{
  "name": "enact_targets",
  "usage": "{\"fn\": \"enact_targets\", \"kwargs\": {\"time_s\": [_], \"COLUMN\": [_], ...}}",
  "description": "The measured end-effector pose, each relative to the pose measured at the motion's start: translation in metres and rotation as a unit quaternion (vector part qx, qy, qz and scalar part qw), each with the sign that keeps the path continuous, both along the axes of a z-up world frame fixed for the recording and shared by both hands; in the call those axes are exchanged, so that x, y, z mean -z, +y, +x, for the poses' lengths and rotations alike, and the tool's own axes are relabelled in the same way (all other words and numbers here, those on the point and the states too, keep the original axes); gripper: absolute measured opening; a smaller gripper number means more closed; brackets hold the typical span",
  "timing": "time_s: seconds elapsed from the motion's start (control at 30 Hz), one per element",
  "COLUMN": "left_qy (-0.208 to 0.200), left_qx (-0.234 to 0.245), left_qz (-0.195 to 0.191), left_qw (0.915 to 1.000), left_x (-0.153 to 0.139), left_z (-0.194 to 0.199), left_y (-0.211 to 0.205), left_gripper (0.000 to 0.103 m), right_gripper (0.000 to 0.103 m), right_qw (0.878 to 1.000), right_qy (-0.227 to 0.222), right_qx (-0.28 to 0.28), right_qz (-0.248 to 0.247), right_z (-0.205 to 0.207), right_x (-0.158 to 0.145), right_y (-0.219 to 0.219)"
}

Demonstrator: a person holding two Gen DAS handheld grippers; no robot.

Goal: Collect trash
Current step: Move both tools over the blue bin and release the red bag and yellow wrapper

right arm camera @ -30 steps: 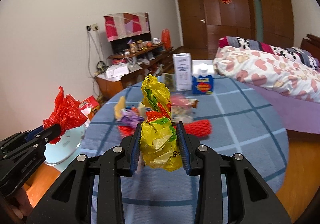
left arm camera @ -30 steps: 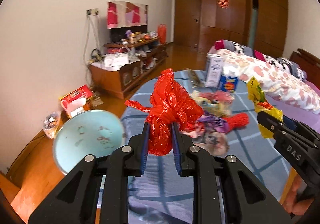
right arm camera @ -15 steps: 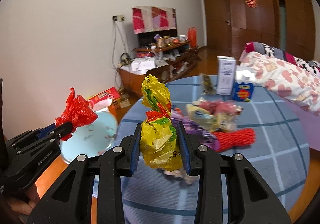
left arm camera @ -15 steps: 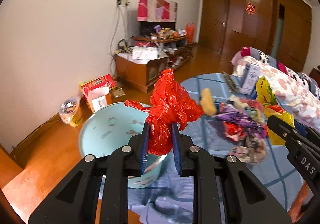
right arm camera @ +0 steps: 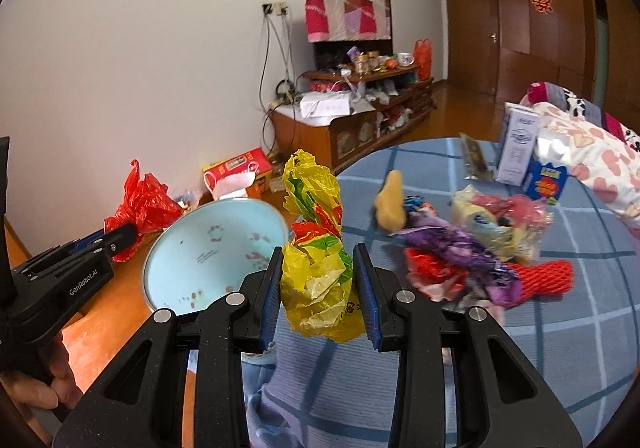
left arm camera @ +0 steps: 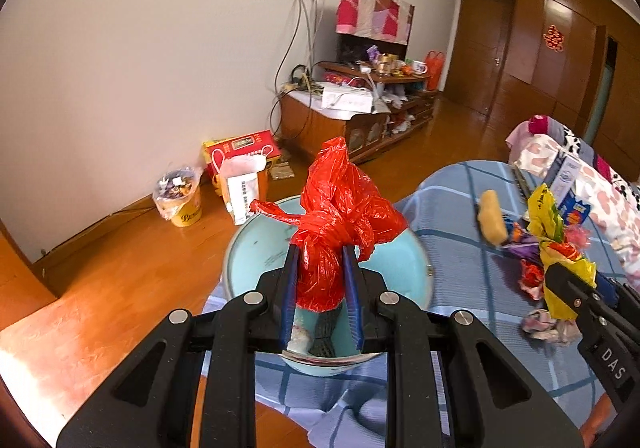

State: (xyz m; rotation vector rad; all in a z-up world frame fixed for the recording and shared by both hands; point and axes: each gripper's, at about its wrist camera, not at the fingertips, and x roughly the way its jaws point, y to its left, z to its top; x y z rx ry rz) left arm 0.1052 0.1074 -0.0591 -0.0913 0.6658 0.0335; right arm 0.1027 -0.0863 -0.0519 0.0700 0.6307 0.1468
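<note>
While jaws clamp red bag [left arm camera: 336,232] (over bin [left arm camera: 404,268]).

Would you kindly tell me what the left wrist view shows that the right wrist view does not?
Only the left wrist view shows the yellow tub on the floor and the bin's bottom. Only the right shows the red net and a hand. Both show the red bag, yellow bag, bin and table.

A plain white wall [left arm camera: 160,48] is running beside a glossy orange-brown wooden floor [left arm camera: 100,280]. A low wooden cabinet [right arm camera: 352,128] is standing against it, dark wooden wardrobe doors [right arm camera: 540,28] closing the far end, daylight gleaming.
</note>
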Motion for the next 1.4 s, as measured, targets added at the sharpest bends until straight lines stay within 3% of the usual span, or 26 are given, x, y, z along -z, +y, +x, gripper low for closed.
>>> {"fn": "enact_targets", "kwargs": {"time_s": [1.03, 1.4], "left_qy": [0.062, 0.078], "left_qx": [-0.033, -0.039], "left_qz": [0.010, 0.018], "left_qw": [0.9975, 0.9960], "left_x": [0.048, 0.057], "left_z": [0.041, 0.047], "left_y": [0.020, 0.019], "left_gripper": [0.022, 0.025], "right_gripper": [0.036, 0.055], "right_qw": [0.994, 0.992], "right_qy": [0.086, 0.093], "right_qx": [-0.068, -0.079], "right_qz": [-0.022, -0.014], "right_z": [0.074, 0.088], "right_x": [0.049, 0.053], "right_y": [0.081, 0.082]}}
